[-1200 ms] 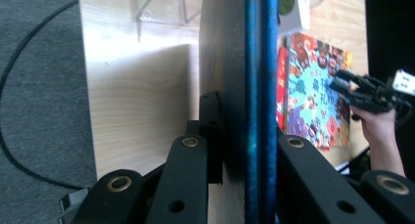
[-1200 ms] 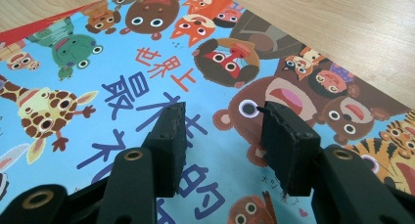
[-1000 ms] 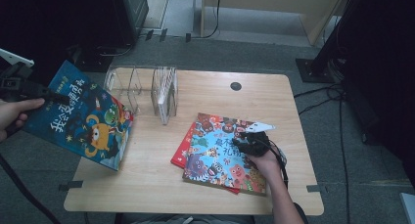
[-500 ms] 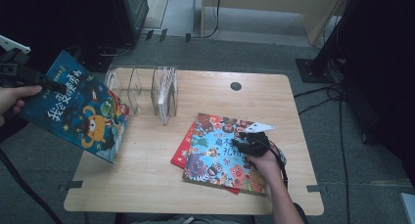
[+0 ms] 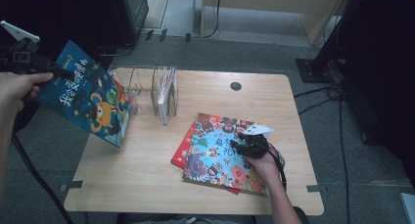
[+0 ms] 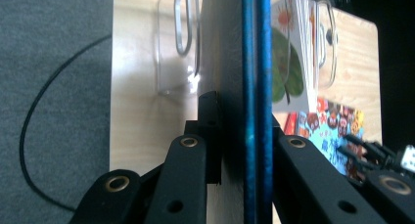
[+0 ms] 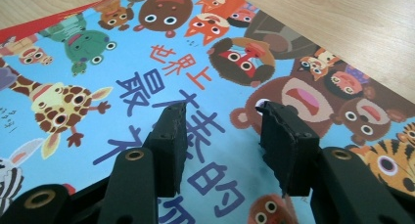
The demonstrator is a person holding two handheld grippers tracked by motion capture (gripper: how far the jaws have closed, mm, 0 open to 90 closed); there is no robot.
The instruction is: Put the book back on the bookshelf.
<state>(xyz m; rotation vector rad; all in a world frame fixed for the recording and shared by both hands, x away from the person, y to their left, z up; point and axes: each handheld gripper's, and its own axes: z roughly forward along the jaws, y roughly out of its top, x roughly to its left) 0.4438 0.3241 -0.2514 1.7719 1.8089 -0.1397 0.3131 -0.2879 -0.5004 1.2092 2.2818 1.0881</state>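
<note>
A blue picture book (image 5: 88, 99) hangs tilted beyond the table's left edge, with my left gripper (image 5: 36, 62) shut on its upper corner. In the left gripper view the book's blue edge (image 6: 257, 106) runs straight up between the jaws of my left gripper (image 6: 243, 121), and both pads press on it. My right gripper (image 5: 244, 145) rests over a colourful animal book (image 5: 220, 155) lying flat on the table. There my right gripper (image 7: 222, 131) is open, with only the book's cover (image 7: 147, 77) behind its fingers. A red book (image 5: 180, 153) lies under the colourful one.
A clear book rack (image 5: 164, 89) with several thin books stands at the back left of the wooden table (image 5: 147, 185); the same clear book rack (image 6: 178, 43) stands just behind the blue book. A round cable hole (image 5: 236, 86) sits at the back. Cables cross the grey floor.
My left hand and the blue book have moved up the picture, toward the far side, still off the table's left edge. The right gripper has stayed in place over the colourful book.
</note>
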